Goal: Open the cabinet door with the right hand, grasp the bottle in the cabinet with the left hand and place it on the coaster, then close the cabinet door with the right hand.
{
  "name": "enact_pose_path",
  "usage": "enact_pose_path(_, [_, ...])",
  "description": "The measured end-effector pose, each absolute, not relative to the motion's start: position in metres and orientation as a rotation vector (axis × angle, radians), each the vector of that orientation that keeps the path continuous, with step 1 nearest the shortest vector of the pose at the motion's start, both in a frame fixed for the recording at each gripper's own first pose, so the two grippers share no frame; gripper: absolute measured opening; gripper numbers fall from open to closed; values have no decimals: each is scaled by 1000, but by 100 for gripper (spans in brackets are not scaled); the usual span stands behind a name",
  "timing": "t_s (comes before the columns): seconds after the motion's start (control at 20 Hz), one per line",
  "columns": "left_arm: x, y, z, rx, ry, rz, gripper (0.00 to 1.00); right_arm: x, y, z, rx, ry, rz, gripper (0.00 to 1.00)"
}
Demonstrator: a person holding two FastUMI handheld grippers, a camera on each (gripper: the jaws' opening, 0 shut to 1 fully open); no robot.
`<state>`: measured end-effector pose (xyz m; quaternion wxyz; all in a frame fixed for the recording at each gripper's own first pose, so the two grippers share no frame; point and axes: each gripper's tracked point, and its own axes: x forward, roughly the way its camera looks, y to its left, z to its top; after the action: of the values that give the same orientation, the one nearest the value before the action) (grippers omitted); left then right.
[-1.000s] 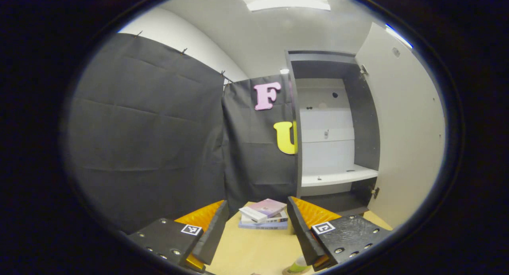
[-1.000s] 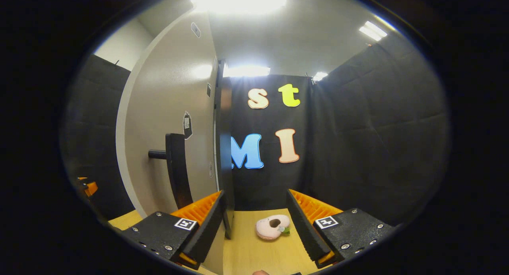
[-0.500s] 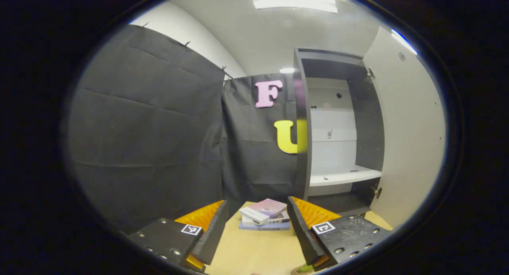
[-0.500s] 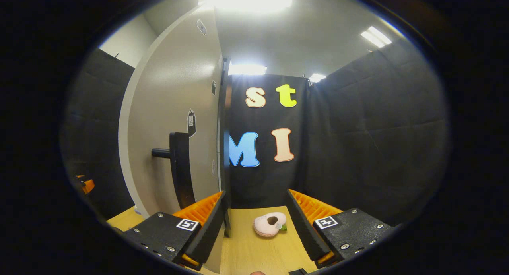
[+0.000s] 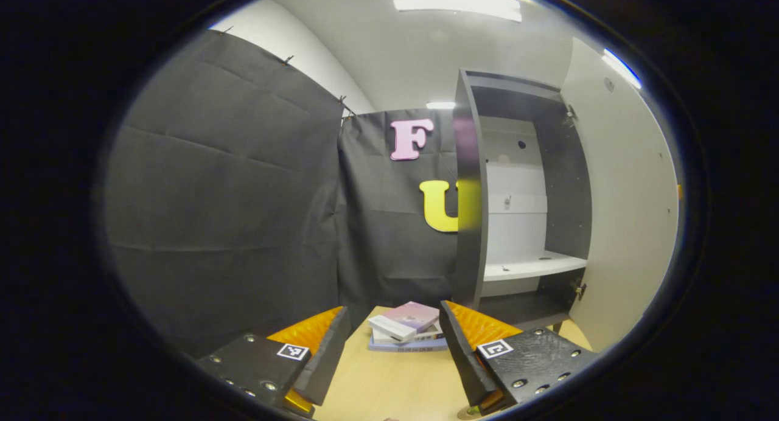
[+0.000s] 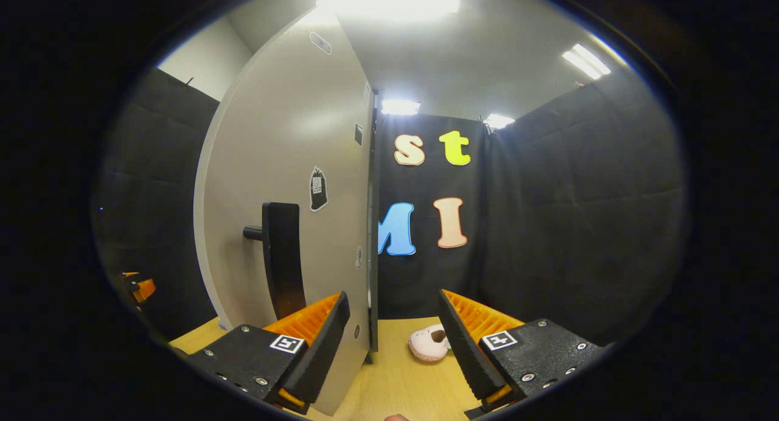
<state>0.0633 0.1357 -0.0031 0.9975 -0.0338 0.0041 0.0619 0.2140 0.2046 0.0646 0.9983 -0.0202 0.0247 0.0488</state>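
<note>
— Left gripper (image 5: 394,348)?
— Held level above the tabletop, fingers spread wide, nothing between them.
— Right gripper (image 6: 394,342)?
— Likewise level, jaws parted, gripping nothing. Left gripper (image 6: 137,285) glimpsed far off at its left edge.

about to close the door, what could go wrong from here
1. The right gripper is open beside the cabinet door, not on its black handle; a push could slip.
2. The left gripper hangs open near the cabinet opening, where the door might hit it.
3. The stacked books lie close to the cabinet's foot.
</note>
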Motion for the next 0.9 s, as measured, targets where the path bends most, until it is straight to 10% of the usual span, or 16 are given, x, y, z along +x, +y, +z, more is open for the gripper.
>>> enact_pose_path(0.9, [36,221,-30,-47,44,170,80,230,329,63,-18,34,214,91])
